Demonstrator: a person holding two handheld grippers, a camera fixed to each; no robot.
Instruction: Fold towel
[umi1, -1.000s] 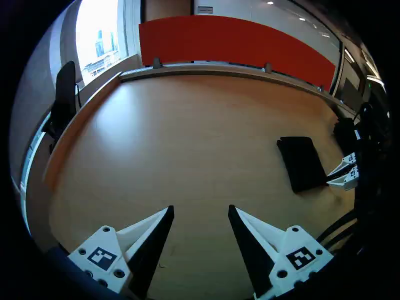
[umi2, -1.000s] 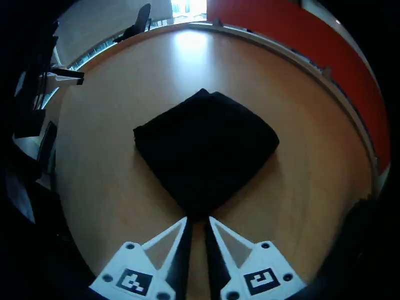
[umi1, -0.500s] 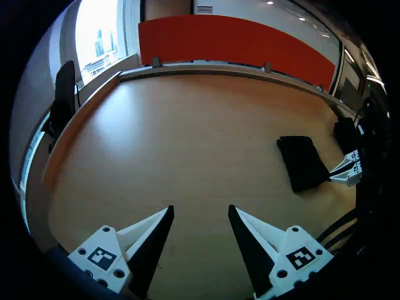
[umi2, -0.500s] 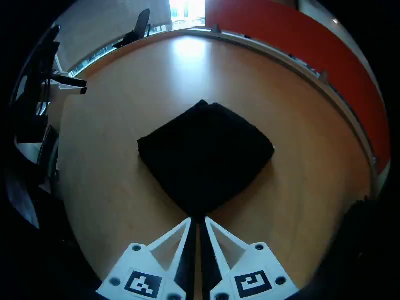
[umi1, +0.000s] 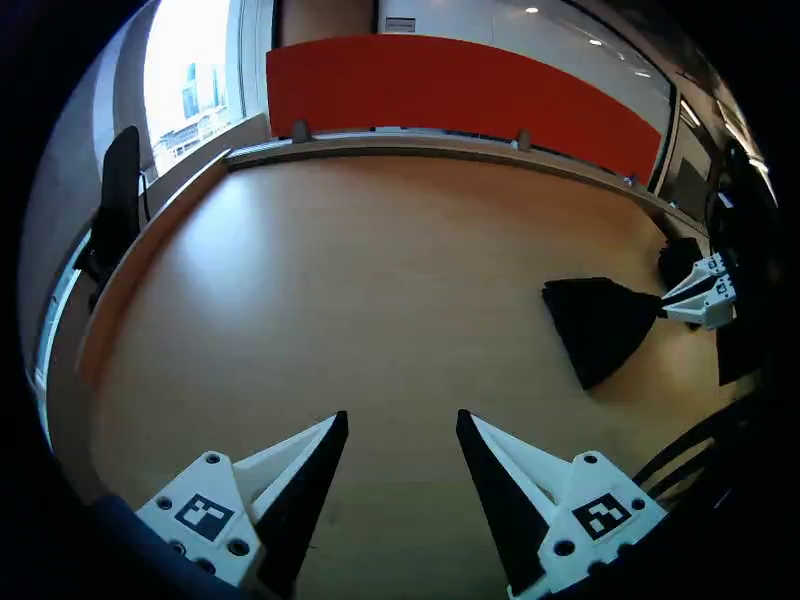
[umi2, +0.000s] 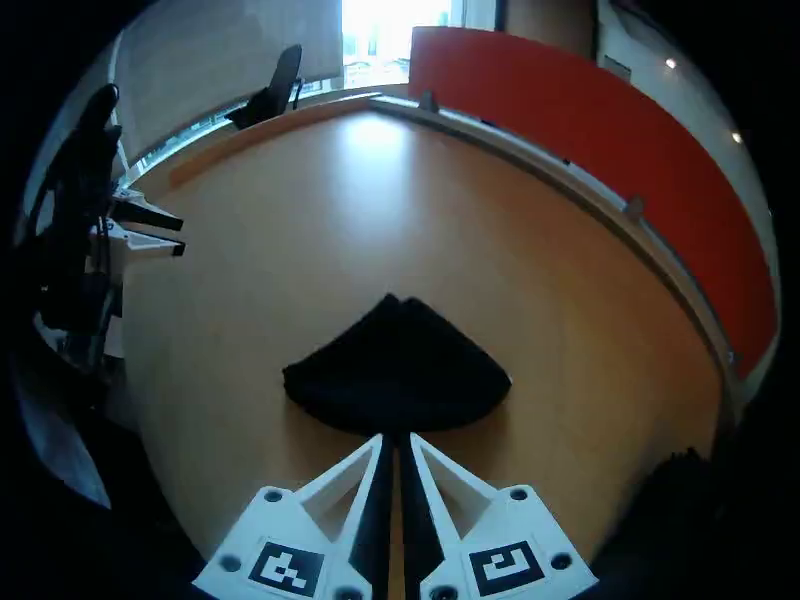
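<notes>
the towel (umi2: 400, 375) sits on the table (umi1: 380, 260), off to the right in the left gripper view. its near corner is pinched in the right gripper (umi2: 396, 440), which sits right at the towel's edge. the left gripper (umi1: 400, 415) hangs over bare tabletop well apart from it, fingers spread. a partition panel (umi1: 450, 90) runs along the table's far edge. a chair (umi1: 115, 200) stands past the left edge, with a window (umi1: 190, 80) behind it.

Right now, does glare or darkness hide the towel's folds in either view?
Right gripper view: the towel is a flat black shape, no folds readable; glare whitens the far table. Left gripper view: the window is blown out, and the towel is small and stretched by fisheye near the edge.
</notes>
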